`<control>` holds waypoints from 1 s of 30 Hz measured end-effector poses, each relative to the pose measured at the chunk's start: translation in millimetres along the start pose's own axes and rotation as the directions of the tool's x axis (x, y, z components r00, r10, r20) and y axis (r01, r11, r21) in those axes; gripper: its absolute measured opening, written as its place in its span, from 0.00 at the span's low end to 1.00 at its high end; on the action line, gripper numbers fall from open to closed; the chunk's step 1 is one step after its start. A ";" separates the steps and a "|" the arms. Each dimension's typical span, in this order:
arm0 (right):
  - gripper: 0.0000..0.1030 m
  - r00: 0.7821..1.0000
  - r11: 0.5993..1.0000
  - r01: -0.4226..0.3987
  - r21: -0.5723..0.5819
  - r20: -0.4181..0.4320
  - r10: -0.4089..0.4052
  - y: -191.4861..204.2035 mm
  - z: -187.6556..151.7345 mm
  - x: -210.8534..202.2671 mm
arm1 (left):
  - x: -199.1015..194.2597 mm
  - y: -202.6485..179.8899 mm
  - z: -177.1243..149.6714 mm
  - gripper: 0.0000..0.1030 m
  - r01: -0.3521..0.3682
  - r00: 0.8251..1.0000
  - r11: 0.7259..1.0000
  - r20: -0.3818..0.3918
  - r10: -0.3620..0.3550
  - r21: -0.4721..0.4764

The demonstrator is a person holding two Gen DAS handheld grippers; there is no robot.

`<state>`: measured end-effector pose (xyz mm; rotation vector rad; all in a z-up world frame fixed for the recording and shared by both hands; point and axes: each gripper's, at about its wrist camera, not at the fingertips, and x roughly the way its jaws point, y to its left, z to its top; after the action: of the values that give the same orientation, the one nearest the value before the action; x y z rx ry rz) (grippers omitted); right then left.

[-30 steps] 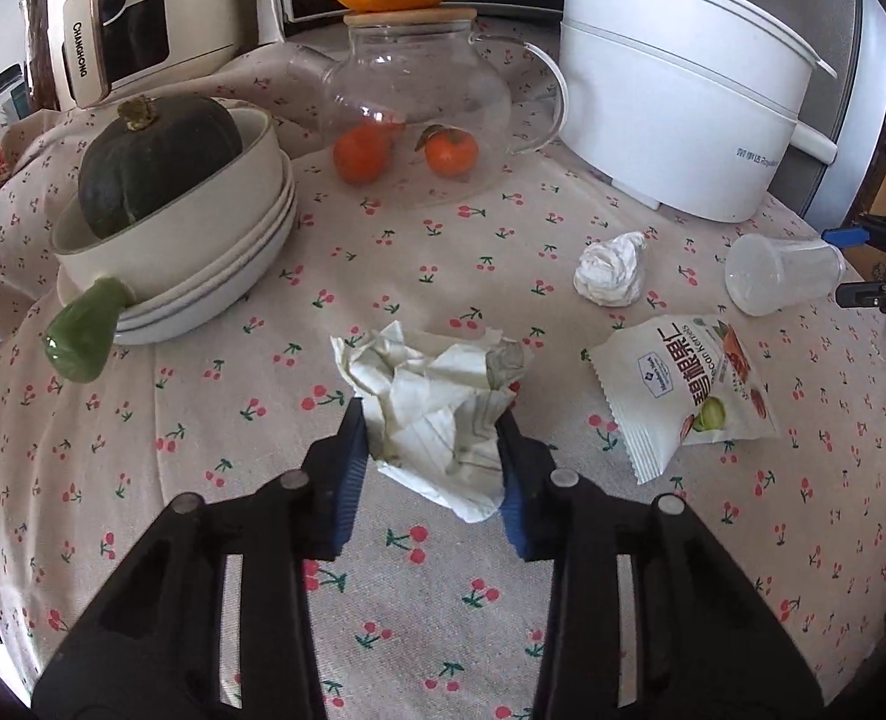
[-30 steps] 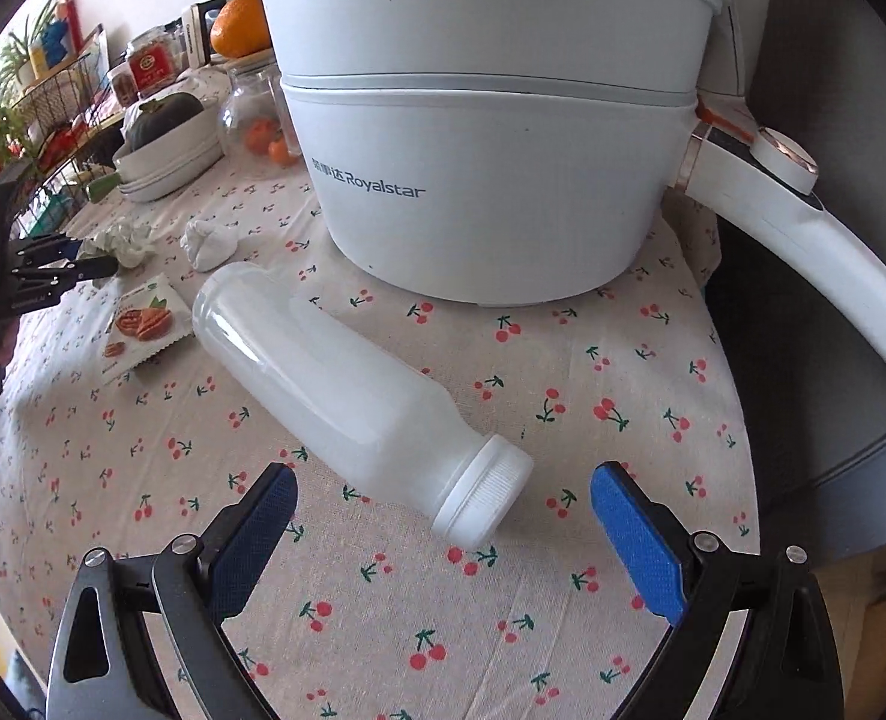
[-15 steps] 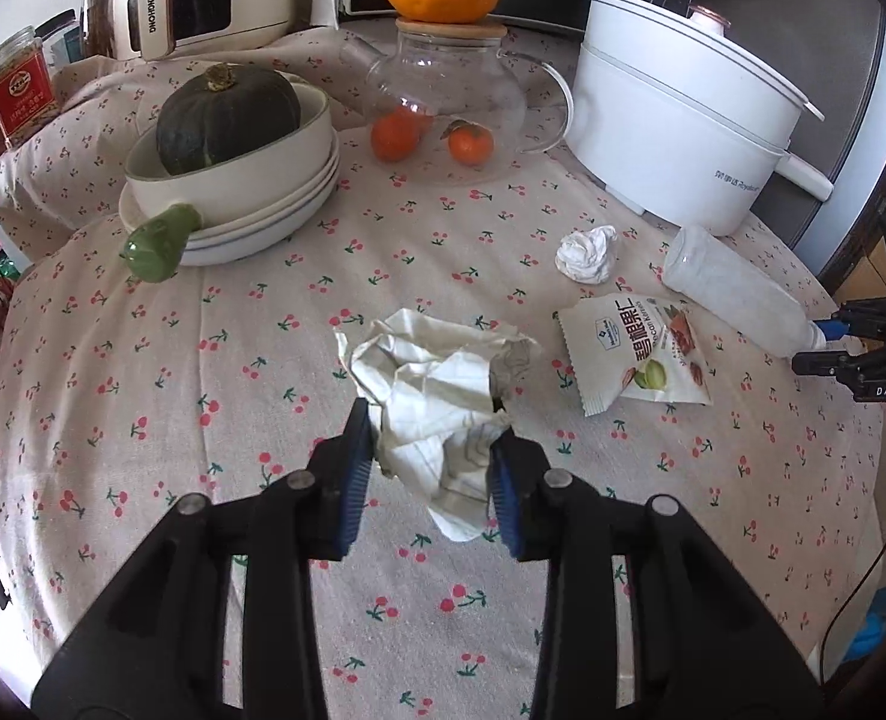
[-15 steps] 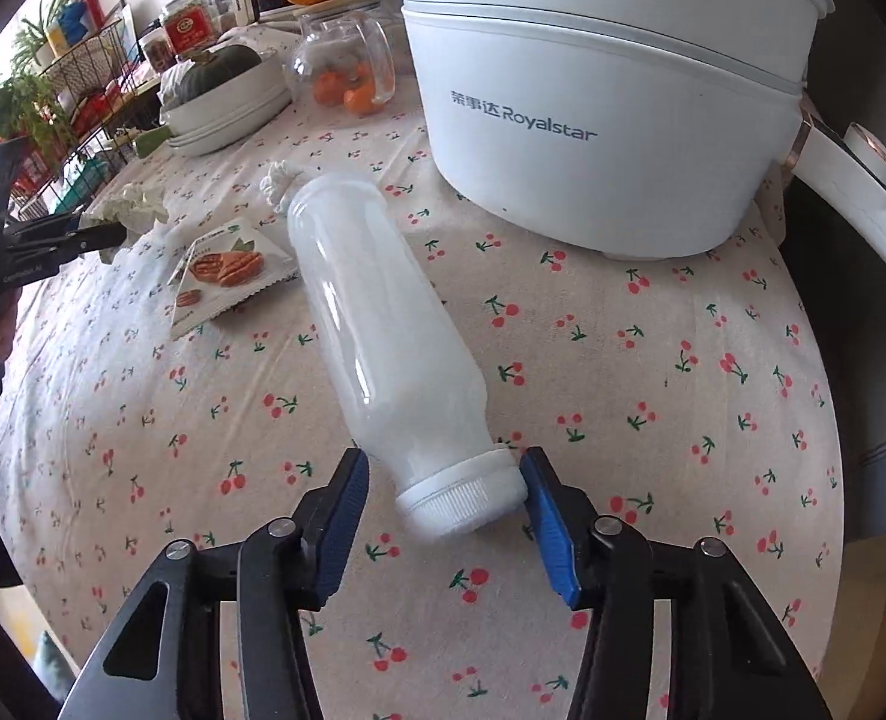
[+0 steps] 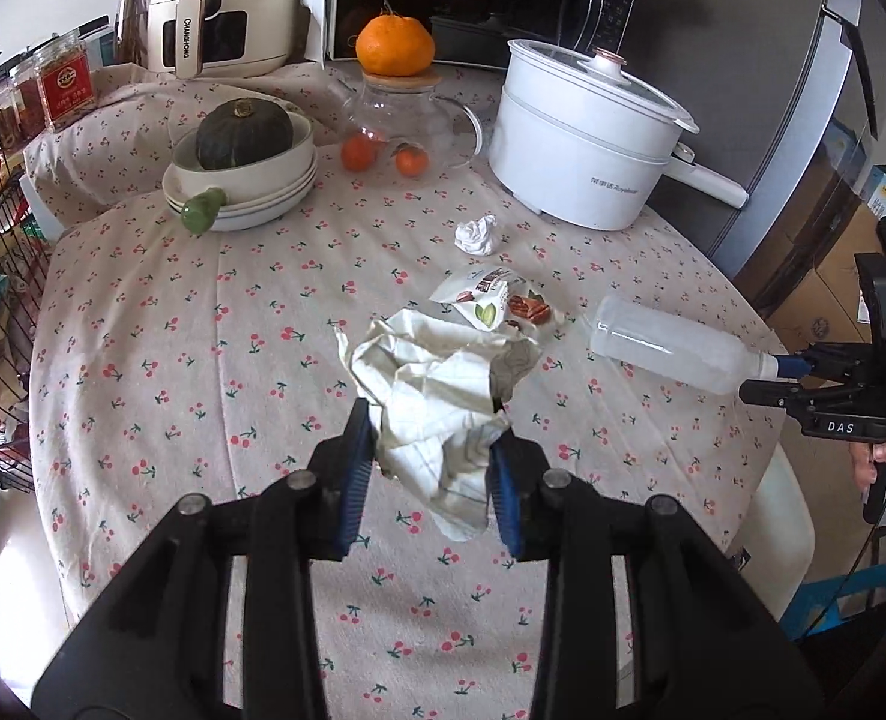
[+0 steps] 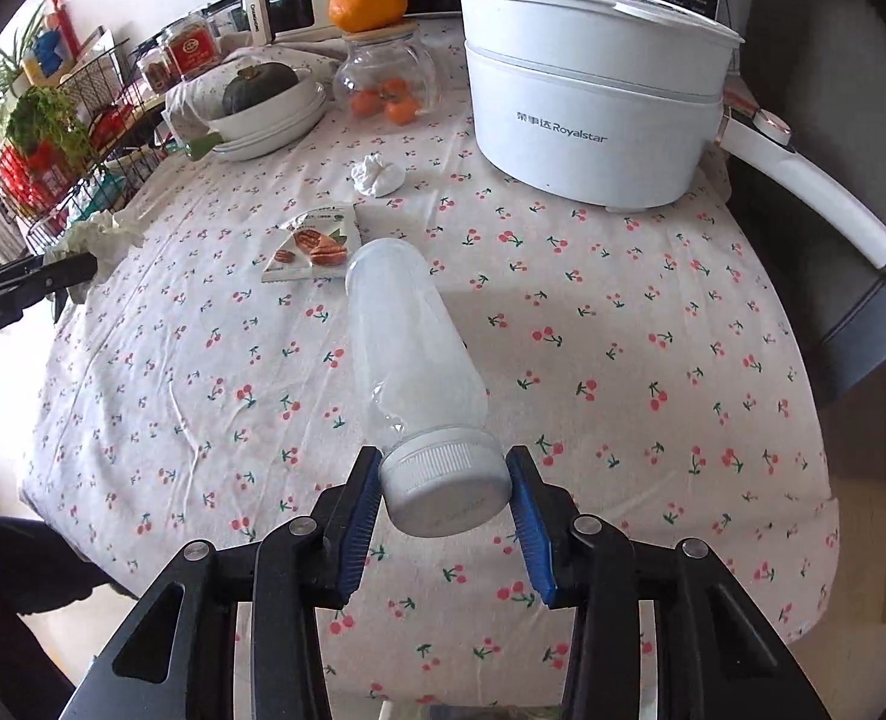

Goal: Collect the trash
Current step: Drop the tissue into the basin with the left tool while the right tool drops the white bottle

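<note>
Both grippers are loaded, so the step in hand is the carry-off. The left gripper (image 5: pixel 431 468) has its jaws partly closed, pressed on a crumpled paper (image 5: pixel 437 396) that hangs between the pads, apparently lifted clear of the tablecloth (image 5: pixel 203 360). The right gripper (image 6: pixel 443 501) has just closed its jaws on the cap of a bottle (image 6: pixel 413 336), and the pads now clamp the cap from both sides. The bottle's body juts forward from the grip; whether its far end touches the cloth I cannot tell.

Two pieces of trash lie on the cloth: a snack packet (image 6: pixel 314 246) near the middle, just beyond the bottle, and a white tissue wad (image 6: pixel 377 175) farther off, near the pot (image 6: pixel 587 120).

No bin shows in either view. The next move probably calls for carrying both loads to one, keeping the grips firm since the cap hold is shallow, then coming back for the packet and the wad.
</note>
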<state>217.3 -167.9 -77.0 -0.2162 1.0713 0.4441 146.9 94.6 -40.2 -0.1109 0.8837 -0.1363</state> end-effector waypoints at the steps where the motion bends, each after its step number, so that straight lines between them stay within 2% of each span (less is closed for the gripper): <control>1: 0.42 1.000 1.000 0.006 0.019 0.000 -0.006 1.9 -4.3 -6.6 | -4.2 -3.1 -3.3 0.36 0.009 1.000 1.000 -0.001 -0.009 -0.007; 5: 0.42 1.000 0.996 0.008 0.092 0.022 -0.010 4.2 -20.4 -36.0 | -22.9 -22.3 -18.5 0.36 0.045 0.999 0.999 0.001 -0.045 -0.003; 10: 0.41 0.996 0.992 0.008 0.123 0.090 -0.019 9.3 -44.0 -78.2 | -38.8 -52.8 -38.1 0.36 0.091 0.996 0.994 0.012 -0.092 0.053; 15: 0.41 0.990 0.979 -0.004 0.206 0.140 -0.026 6.7 -75.8 -115.9 | -50.0 -83.4 -58.9 0.36 0.143 0.989 0.984 0.018 -0.146 0.109; 18: 0.41 0.986 0.974 0.005 0.226 0.163 -0.043 6.6 -95.2 -136.6 | -51.9 -105.5 -72.0 0.36 0.183 0.983 0.970 -0.004 -0.185 0.159; 23: 0.41 0.977 0.971 0.067 0.229 0.182 -0.111 1.0 -127.8 -166.8 | -46.3 -146.3 -89.4 0.36 0.237 0.971 0.937 -0.048 -0.233 0.256; 30: 0.41 0.964 0.942 0.144 0.303 0.170 -0.202 -35.0 -164.4 -187.8 | -28.7 -193.5 -104.5 0.36 0.281 0.960 0.895 -0.107 -0.260 0.345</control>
<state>26.6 -307.8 10.0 -0.0051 0.8979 0.1419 33.8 -95.6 -54.5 0.1129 0.8854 -0.5622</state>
